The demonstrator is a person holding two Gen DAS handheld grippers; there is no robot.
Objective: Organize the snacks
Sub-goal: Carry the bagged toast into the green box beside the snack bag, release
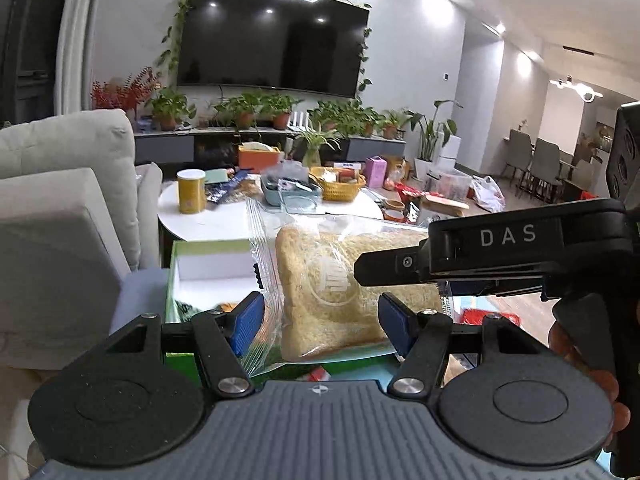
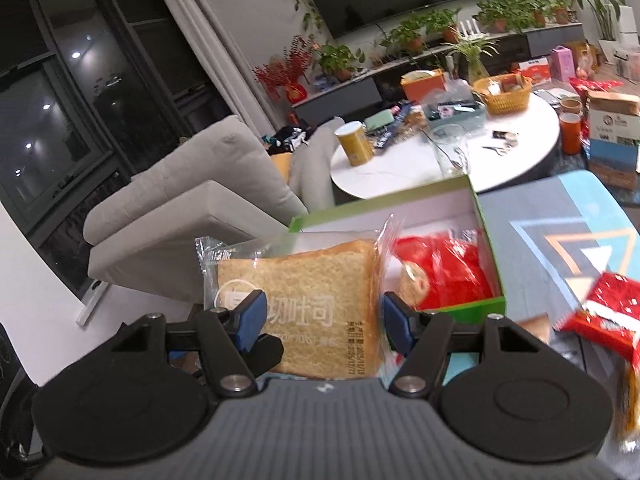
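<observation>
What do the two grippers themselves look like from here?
Both are matte black with blue ribbed pads on the fingers, silver pivot bolts, two round black discs and a grey ridged housing. Left gripper and right gripper match. The right gripper's side reads "DAS" in white in the left view. No cables visible.

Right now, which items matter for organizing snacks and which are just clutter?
Job:
clear-wrapped toast slice
green cardboard box
red snack bag in box
red packet on mat

Clutter:
yellow canister
wicker basket
wall TV
grey sofa
</observation>
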